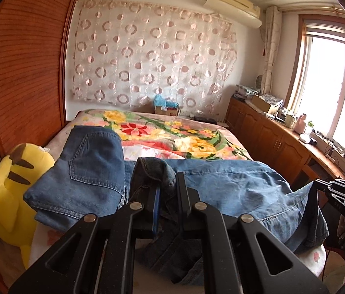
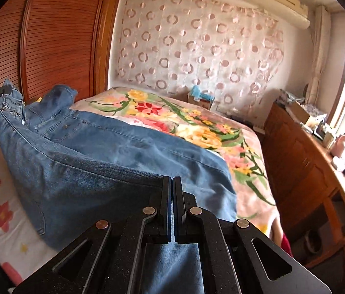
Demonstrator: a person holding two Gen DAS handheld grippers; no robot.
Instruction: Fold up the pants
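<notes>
Both claws pinching jeans [image 2: 113, 161]: left claw [image 1: 166, 186] at waistband, right claw [image 2: 172, 183] at leg.

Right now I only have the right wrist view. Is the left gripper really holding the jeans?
Observer: Yes. The left gripper is shut on a bunched fold of the jeans.
Operator: Is anything lying beside the jeans on that side?
Observer: A yellow plush toy sits right beside the folded part that shows the back pocket.
</notes>
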